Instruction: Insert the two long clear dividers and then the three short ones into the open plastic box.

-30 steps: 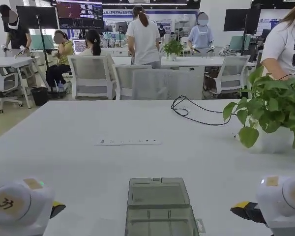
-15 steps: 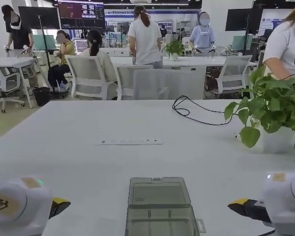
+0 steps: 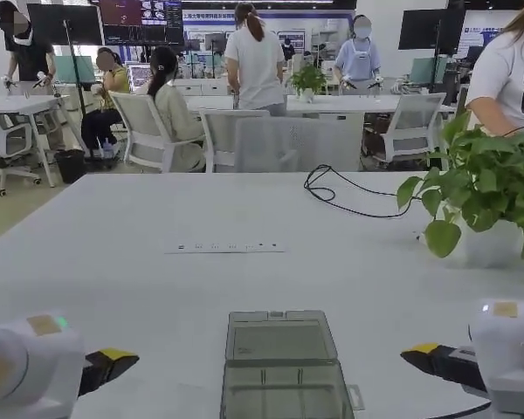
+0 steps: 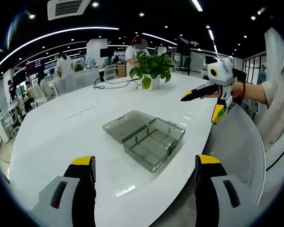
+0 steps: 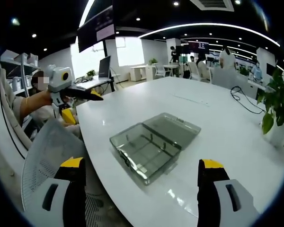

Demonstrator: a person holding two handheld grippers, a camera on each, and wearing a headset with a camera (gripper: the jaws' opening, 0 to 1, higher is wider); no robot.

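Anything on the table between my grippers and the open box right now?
Nothing visible. The left gripper and right gripper flank the box, jaws open, with only white table between.

Open clear grey plastic box [image 3: 285, 375], lid flat on table [image 3: 244, 279]

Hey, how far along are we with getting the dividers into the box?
Done: the plastic box lies open on the table. In hand: nothing; the left gripper and right gripper hover beside it, jaws open and empty. Left: all five dividers; none clearly sits inside, though clear parts are hard to see.
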